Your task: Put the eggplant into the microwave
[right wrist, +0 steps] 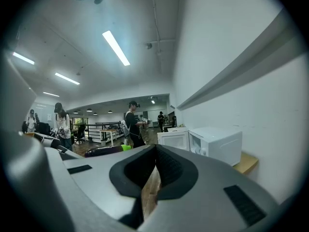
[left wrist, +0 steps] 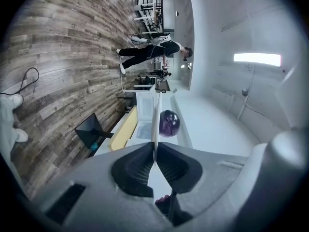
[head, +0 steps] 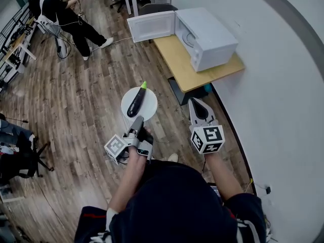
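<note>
A dark purple eggplant (head: 135,104) with a green stem lies on a round white plate (head: 150,105). My left gripper (head: 139,119) is shut on the plate's near rim and holds it level over the floor. In the left gripper view the plate (left wrist: 155,124) shows edge-on between the pads, with the eggplant (left wrist: 169,122) beyond. The white microwave (head: 205,32) stands on a wooden table (head: 197,72) ahead, its door (head: 151,26) swung open to the left. My right gripper (head: 194,101) is shut and empty, to the right of the plate. It faces the microwave (right wrist: 217,144).
A white wall (head: 283,85) runs along the right, behind the table. A black object (head: 179,91) sits on the floor under the table's near end. A person (head: 66,14) stands far back left with grippers. Chairs (head: 20,151) and desks line the left edge.
</note>
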